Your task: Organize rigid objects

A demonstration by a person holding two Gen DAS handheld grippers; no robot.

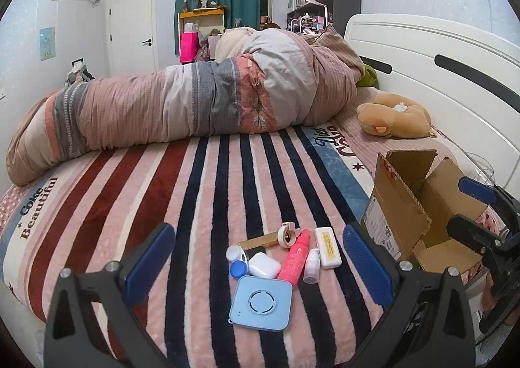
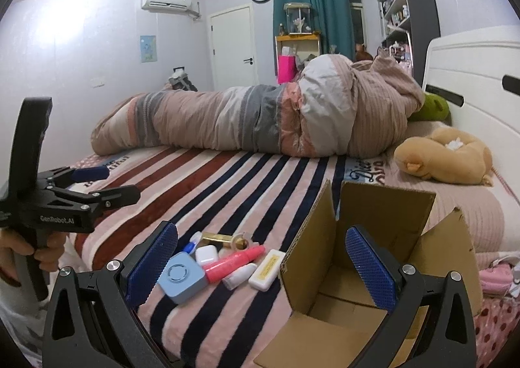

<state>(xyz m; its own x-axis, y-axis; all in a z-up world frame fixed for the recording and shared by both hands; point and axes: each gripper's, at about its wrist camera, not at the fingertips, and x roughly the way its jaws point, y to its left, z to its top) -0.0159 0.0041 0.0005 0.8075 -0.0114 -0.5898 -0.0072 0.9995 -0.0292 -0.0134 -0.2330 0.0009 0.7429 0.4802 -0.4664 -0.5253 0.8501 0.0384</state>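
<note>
A cluster of small items lies on the striped blanket: a light blue square device (image 1: pixel 260 302) (image 2: pixel 182 277), a pink bottle (image 1: pixel 294 256) (image 2: pixel 234 262), a white earbud case (image 1: pixel 264 265) (image 2: pixel 206 254), a white rectangular case (image 1: pixel 328 246) (image 2: pixel 266 273), a small white bottle (image 1: pixel 312 265) (image 2: pixel 240 275), a tape roll (image 1: pixel 287 234) and a blue-and-white lens case (image 1: pixel 237 259). An open cardboard box (image 1: pixel 419 215) (image 2: pixel 360 273) stands to their right. My left gripper (image 1: pixel 256 257) is open, empty, framing the cluster. My right gripper (image 2: pixel 261 260) is open, empty, over the box's left wall.
A rolled quilt (image 1: pixel 182 104) lies across the far side of the bed. A tan plush toy (image 1: pixel 393 119) sits by the white headboard (image 1: pixel 438 75). The right gripper shows in the left wrist view (image 1: pixel 481 212); the left one shows in the right wrist view (image 2: pixel 107 182).
</note>
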